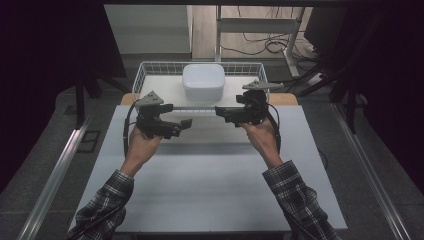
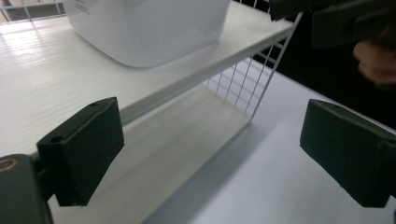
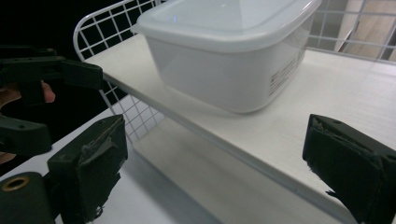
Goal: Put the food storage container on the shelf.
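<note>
White lidded container [image 1: 202, 81] on shelf: rigid, smooth plastic, probably light, slippery. Your left gripper [image 1: 181, 126] and right gripper [image 1: 223, 113], jaws open, empty; grip container's opposite sides under lid rim.

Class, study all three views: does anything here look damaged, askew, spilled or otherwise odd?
One thing: the pads of the right gripper look worn, with frayed, ragged edges. Otherwise nothing stands out. The lidded white container sits level on the white shelf in the wire rack, with no spill visible. Both grippers are open and empty.
</note>
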The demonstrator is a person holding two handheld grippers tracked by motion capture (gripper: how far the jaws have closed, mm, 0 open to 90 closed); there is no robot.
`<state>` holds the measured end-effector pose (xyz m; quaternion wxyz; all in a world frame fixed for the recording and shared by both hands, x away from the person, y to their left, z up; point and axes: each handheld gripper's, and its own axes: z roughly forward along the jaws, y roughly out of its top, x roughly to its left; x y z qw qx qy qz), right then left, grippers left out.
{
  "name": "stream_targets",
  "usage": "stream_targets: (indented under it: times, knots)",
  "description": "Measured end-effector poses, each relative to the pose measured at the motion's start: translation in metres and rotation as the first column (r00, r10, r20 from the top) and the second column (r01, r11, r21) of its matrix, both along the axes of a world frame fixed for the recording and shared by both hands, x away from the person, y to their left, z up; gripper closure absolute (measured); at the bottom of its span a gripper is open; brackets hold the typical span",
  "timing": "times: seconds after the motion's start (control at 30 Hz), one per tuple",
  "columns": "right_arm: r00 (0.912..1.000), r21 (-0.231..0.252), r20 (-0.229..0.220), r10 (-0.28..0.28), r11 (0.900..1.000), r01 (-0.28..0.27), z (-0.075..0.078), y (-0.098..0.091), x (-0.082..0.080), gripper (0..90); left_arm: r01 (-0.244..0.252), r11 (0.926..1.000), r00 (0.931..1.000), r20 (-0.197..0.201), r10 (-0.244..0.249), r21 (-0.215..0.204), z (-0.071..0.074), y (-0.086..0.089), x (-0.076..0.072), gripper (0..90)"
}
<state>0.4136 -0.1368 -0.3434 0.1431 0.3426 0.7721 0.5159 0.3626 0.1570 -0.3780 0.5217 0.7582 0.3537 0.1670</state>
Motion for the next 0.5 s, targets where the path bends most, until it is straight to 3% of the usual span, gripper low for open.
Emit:
stream_targets:
  times: [0.17, 0.5]
  knots:
    - [0.9998, -0.019, 0.005, 0.017, 0.9997, -0.017, -0.005, 0.000, -0.008, 5.8, 0.052, 0.9986, 0.9986, 0.009, -0.052, 0.000, -0.008, -0.002, -0.007, 7.8]
    - [0.9973, -0.052, 0.056, 0.047, 0.9977, -0.044, -0.015, -0.001, -0.025, 5.8, 0.079, 0.9968, 0.9967, -0.017, -0.079, -0.011, -0.022, 0.000, -0.022, 7.5]
